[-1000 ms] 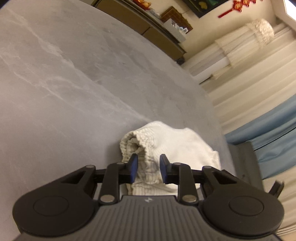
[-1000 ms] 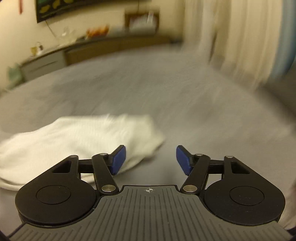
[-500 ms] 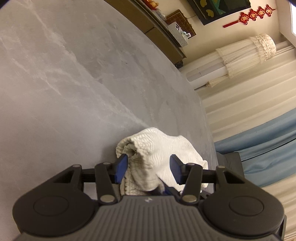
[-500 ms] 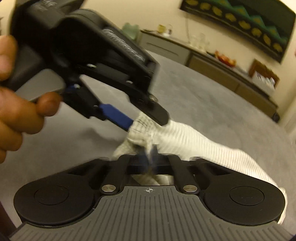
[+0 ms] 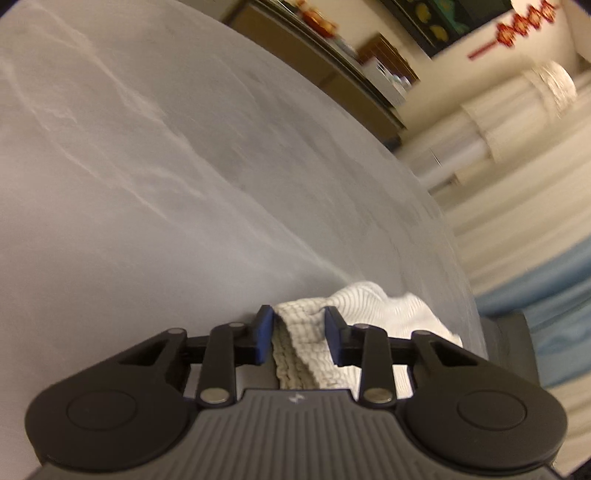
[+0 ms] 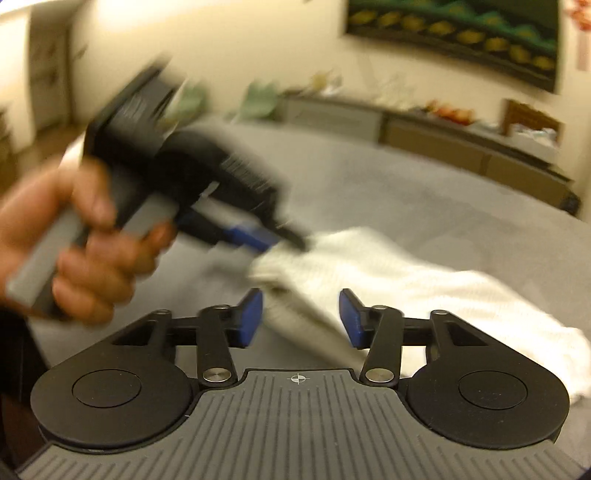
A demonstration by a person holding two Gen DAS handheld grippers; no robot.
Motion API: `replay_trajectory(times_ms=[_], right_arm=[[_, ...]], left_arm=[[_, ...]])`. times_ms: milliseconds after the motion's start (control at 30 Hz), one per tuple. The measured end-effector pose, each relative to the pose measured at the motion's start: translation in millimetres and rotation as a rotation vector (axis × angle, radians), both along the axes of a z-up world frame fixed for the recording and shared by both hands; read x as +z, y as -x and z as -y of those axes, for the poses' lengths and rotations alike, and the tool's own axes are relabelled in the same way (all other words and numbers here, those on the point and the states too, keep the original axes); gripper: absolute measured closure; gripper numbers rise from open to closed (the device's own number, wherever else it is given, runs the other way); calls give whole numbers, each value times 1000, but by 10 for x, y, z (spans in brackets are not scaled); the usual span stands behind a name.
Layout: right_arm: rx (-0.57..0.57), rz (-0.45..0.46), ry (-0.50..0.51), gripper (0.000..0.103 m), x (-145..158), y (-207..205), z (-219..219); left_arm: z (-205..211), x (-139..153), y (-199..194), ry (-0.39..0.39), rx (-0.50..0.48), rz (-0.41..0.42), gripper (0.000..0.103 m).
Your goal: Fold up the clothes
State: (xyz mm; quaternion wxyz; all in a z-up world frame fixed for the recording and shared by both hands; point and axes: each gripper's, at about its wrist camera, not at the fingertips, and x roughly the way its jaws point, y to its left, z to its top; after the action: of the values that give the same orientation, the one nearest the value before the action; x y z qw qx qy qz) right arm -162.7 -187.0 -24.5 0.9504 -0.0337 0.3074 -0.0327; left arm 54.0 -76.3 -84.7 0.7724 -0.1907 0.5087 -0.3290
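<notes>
Left wrist view: left gripper point(image 5: 298, 334) spread, ribbed hem of the white garment point(image 5: 373, 314) between the pads, lying on the grey table point(image 5: 184, 184).

Right wrist view: right gripper point(image 6: 301, 318) spread over the garment's folded edge; hand point(image 6: 74, 251) visible, blurred.

surface: grey marbled tabletop point(image 5: 184, 177)
ahead: low sideboard point(image 6: 443, 136)
wall: cream, dark painting point(image 6: 454, 33)
right: cream curtains point(image 5: 517, 192)
</notes>
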Motion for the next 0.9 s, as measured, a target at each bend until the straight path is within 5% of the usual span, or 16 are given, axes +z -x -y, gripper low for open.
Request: replay_trajectory(times_ms=[133,267,400,467,633,667,700,800,900], right_arm=[[-143,-78,3,55,-152,-157,338],[-204,-74,-205,53,-104,55,802],[-510,37,-221,42,-5,591,1414],[-665,1,-271,41,-137,732,1778],[-678,18,-343,41,-277,588,1908],[-667,21,-332,45,-283,513,1869],[-659,7,-287,67,-289,414,1859],[-617,-8,-281,94,-244,302,1851],[-606,34,-101,96,-1,285,1509]], left_arm=[[-146,25,-154,8,91,-24,71],[-344,295,-56,-1,117,34,67],[-315,689,268,56,-31,188,61],[-92,681,368,53,-147,195,60],[377,307,405,-123,-241,123,62],[390,261,388,-126,-239,114,64],[383,259,381,-118,-237,116,64],[350,269,380,-113,-243,101,63],[261,293,382,-109,-236,86,64]])
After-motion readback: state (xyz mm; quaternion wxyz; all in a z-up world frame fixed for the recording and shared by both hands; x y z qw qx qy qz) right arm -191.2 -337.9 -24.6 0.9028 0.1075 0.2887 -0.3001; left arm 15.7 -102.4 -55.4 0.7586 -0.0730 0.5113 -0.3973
